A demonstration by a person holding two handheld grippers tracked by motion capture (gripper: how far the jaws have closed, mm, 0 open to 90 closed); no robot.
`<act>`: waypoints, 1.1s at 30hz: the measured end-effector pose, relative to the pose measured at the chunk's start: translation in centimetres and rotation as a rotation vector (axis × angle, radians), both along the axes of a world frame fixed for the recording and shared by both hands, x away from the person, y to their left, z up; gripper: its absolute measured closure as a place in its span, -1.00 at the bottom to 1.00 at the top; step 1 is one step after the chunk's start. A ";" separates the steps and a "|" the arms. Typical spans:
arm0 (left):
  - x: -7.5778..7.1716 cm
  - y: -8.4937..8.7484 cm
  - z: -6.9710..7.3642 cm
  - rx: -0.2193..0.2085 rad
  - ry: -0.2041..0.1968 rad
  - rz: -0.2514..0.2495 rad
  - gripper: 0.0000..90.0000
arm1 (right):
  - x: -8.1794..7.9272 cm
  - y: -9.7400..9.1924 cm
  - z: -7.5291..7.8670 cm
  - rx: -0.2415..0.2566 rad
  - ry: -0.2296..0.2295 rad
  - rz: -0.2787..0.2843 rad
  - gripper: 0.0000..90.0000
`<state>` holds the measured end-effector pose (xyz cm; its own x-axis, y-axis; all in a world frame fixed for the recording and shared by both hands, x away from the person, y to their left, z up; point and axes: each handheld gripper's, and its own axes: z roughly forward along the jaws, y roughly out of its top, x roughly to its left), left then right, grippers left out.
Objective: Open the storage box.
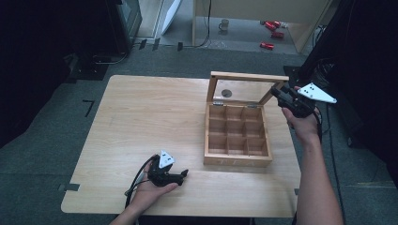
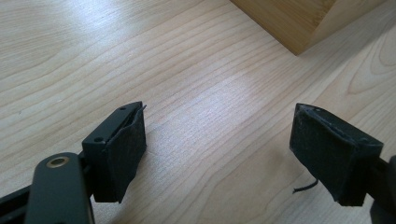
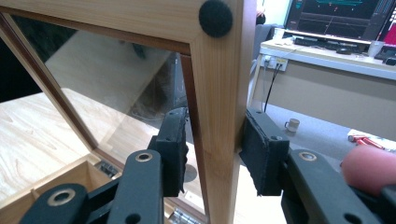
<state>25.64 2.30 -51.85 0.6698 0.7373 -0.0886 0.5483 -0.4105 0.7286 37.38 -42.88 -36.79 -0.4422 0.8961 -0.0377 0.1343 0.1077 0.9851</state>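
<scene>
The table (image 1: 141, 122) is pale wood with fine straight grain. The compartment box (image 1: 238, 159) is warmer honey-brown wood, its lid (image 3: 219, 84) framed alike with a black round pad. Both grippers are black, left gripper (image 2: 219, 154) and right gripper (image 3: 212, 154). The floor (image 1: 47, 140) is dark grey.

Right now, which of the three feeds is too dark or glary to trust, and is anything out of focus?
High view: dim and soft, surroundings nearly black, wooden box still readable. Left gripper view: bright sheen on the table, fingers sharp. Right gripper view: the lid's glass pane reflects, the lid frame is crisp, a pink blur sits at lower right.
</scene>
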 end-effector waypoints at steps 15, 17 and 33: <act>0.1 0.1 0.0 -0.012 0.007 0.001 -0.57 | 4.2 -0.8 1.1 0.043 0.071 0.005 0.50; 0.1 0.1 0.0 -0.010 0.007 0.001 -0.57 | 4.7 -0.7 1.1 0.059 0.080 -0.005 0.50; -0.1 -0.1 0.0 0.010 -0.006 0.002 -0.57 | 8.5 -0.5 1.3 0.137 0.175 -0.072 0.49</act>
<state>25.54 2.16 -51.87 0.6688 0.7394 -0.0774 0.5449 -0.4167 0.7276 45.88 -43.40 -35.49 -0.3665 0.9169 0.1581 0.3065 -0.0414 0.9510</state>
